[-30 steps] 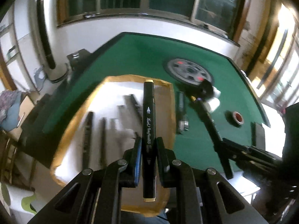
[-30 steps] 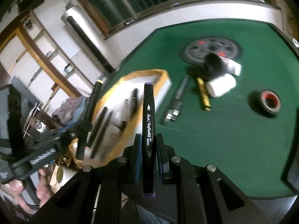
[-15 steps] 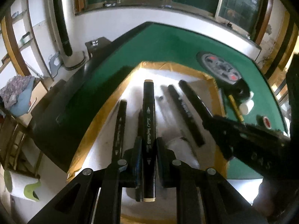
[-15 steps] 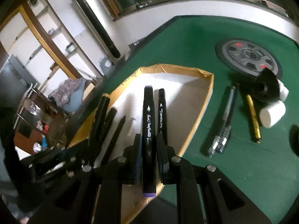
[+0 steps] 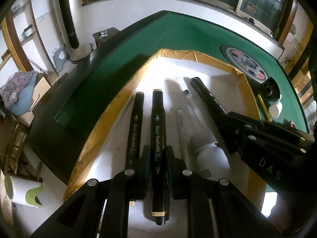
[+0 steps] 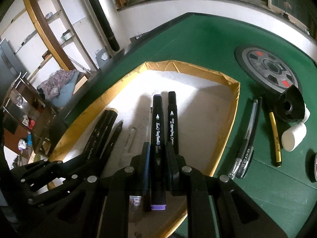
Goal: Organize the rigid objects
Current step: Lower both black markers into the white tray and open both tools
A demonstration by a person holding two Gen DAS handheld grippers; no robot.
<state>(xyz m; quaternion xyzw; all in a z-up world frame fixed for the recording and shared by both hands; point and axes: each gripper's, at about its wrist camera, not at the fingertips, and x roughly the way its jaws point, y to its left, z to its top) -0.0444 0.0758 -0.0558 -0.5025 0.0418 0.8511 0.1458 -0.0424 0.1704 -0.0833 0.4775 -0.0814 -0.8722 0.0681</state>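
My left gripper (image 5: 157, 153) is shut on a black marker with beige end caps (image 5: 158, 123), held low over the white floor of a yellow-rimmed tray (image 5: 111, 119). A second black marker (image 5: 135, 127) lies in the tray just to its left. My right gripper (image 6: 157, 149) is shut on a black marker with purple end caps (image 6: 157, 130), over the same tray (image 6: 230, 123); another black marker (image 6: 172, 119) lies right beside it. The right gripper's body (image 5: 263, 140) shows at the right of the left wrist view, the left gripper's (image 6: 49, 170) at the lower left of the right wrist view.
The tray sits on a green felt table (image 6: 198, 45). Right of the tray lie two pens (image 6: 246, 142), a yellow pen (image 6: 275, 138), a white bottle (image 6: 293, 136), a black holder (image 6: 291, 107) and a round grey disc (image 6: 267, 67). White pens (image 5: 183, 130) also lie in the tray.
Both grippers have come from the table side to over the tray and sunk toward its floor, each still holding its marker. The view of the tray has grown much larger.
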